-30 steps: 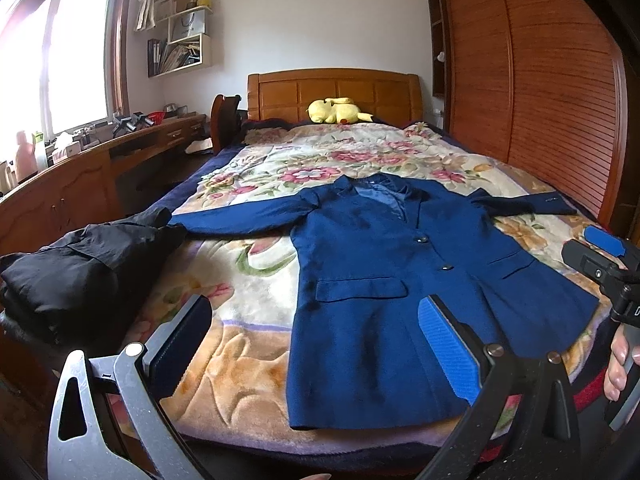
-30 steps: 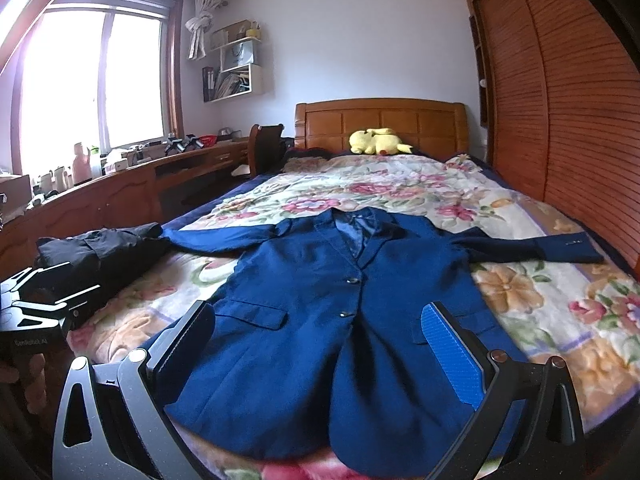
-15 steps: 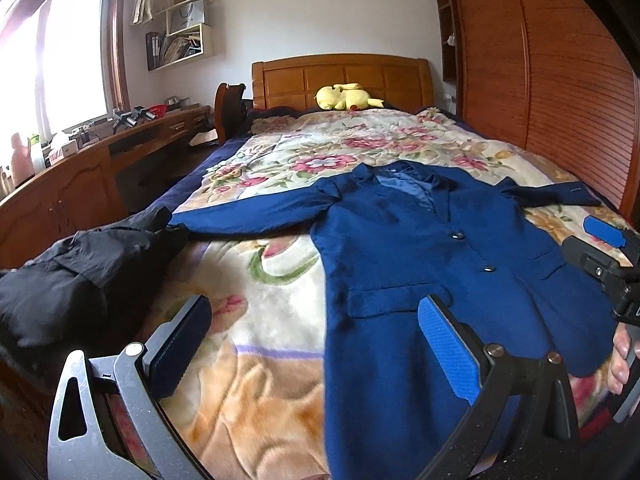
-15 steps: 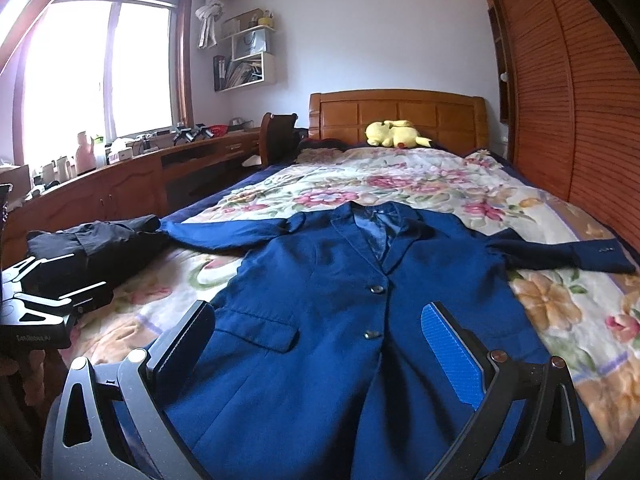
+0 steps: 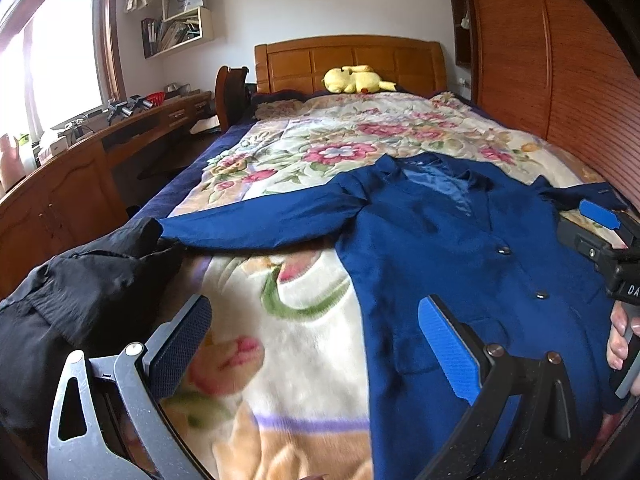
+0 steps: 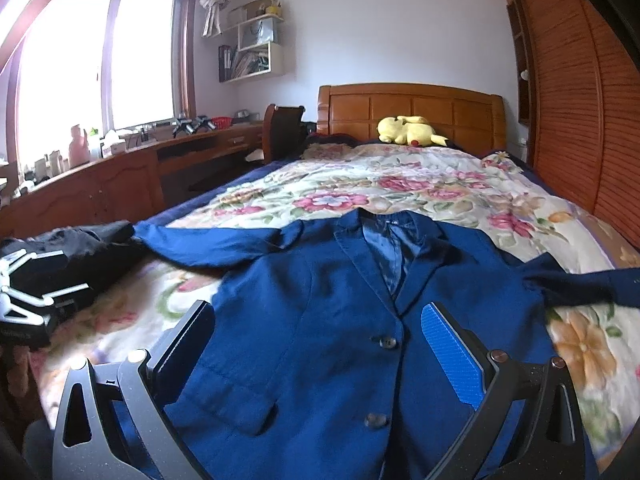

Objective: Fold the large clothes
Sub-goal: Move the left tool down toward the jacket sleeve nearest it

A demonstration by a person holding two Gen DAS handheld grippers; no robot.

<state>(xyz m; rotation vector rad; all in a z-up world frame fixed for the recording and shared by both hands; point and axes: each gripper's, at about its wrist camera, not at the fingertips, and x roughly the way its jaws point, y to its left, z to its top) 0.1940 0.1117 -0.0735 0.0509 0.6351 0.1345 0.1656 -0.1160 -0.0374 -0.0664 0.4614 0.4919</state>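
Seen along the right gripper [image 6: 316,344], fingers [image 6: 450,354] spread wide and holding nothing, poised over a blue jacket [image 6: 332,320] laid flat, front up and buttoned, on a floral blanket [image 6: 400,188] — sleeves stretched out to both sides. Beside the left sleeve's end, a heap of black clothing [image 6: 84,248], with the left gripper [image 6: 24,296] at the frame's left edge. Against the wooden headboard [image 6: 412,110] — a yellow plush toy [image 6: 408,130].
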